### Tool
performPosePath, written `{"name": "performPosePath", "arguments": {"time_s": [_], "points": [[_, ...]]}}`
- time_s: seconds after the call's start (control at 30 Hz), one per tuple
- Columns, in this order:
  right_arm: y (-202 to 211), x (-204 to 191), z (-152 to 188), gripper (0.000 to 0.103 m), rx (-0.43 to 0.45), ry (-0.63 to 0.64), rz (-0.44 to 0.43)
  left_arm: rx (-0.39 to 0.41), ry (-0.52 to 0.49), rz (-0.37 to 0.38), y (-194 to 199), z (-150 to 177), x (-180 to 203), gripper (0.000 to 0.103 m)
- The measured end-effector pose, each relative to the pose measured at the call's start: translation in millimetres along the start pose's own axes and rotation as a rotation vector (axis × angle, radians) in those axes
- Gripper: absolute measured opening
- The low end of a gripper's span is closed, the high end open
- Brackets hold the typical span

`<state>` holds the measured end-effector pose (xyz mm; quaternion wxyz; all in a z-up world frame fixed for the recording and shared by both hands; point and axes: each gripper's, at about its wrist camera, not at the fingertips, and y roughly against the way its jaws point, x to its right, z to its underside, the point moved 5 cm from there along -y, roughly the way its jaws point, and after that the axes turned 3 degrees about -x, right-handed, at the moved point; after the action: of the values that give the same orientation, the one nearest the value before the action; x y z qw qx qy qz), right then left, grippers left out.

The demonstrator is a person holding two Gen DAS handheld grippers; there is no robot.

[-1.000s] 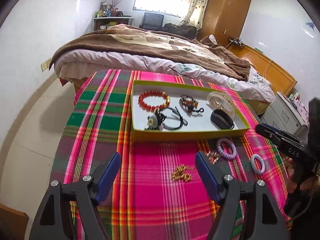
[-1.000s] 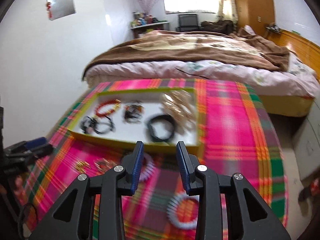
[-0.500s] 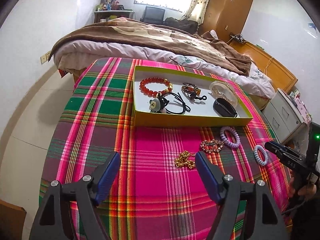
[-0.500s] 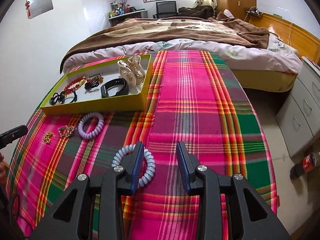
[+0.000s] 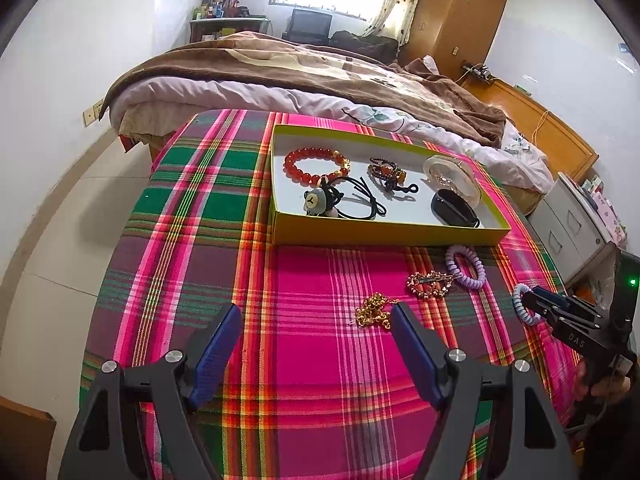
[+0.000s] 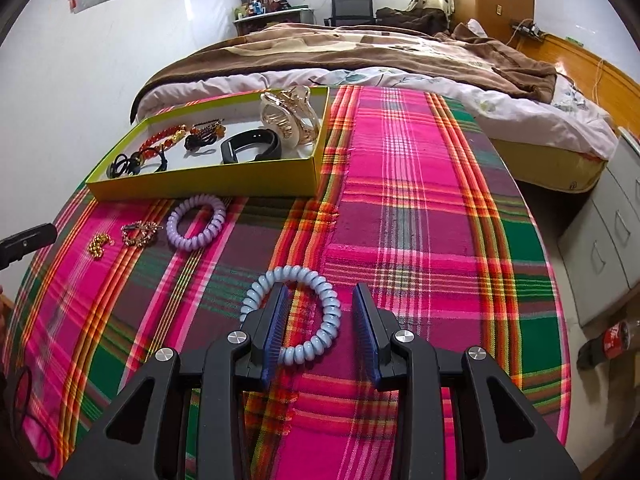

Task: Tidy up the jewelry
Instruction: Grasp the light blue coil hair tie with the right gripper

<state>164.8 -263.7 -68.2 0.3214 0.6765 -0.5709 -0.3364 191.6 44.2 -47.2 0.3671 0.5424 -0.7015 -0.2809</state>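
A yellow-green tray (image 5: 384, 232) (image 6: 200, 184) on the plaid cloth holds a red bead bracelet (image 5: 316, 166), black hair ties, a clear hair claw (image 6: 288, 116) and a black band (image 6: 250, 146). In front of it lie a gold chain (image 5: 374, 314) (image 6: 98, 244), a sparkly clip (image 5: 428, 284) (image 6: 140, 232) and a purple coil tie (image 5: 466, 266) (image 6: 196, 222). A light-blue coil tie (image 6: 292, 316) (image 5: 520, 308) lies between the fingers of my open right gripper (image 6: 320, 328), whose left finger rests inside the ring. My left gripper (image 5: 316, 348) is open and empty, just left of the gold chain.
The plaid-covered table (image 6: 420, 220) ends at a curved edge on the right. A bed with a brown blanket (image 5: 320, 68) stands behind it. White drawers (image 6: 608, 232) and a cola bottle (image 6: 612, 344) sit at the floor on the right.
My right gripper has moved forward and down so that its fingers straddle one side of the light-blue coil tie. My left gripper has drawn back and risen slightly.
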Motion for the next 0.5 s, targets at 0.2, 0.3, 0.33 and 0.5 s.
{"name": "performPosePath", "arguments": {"time_s": [0.2, 0.3, 0.33, 0.5], "points": [[0, -3, 1, 0.028, -0.002, 0.021, 0.012, -0.014, -0.004, 0.001, -4, 3, 2, 0.076], [2, -4, 1, 0.011, 0.0, 0.026, 0.013, -0.022, -0.01, 0.0, -7, 4, 5, 0.076], [2, -4, 1, 0.011, 0.0, 0.025, 0.013, -0.025, -0.013, 0.001, -8, 5, 6, 0.076], [9, 4, 1, 0.01, 0.03, -0.012, 0.004, -0.04, -0.034, 0.005, -13, 6, 14, 0.076]]}}
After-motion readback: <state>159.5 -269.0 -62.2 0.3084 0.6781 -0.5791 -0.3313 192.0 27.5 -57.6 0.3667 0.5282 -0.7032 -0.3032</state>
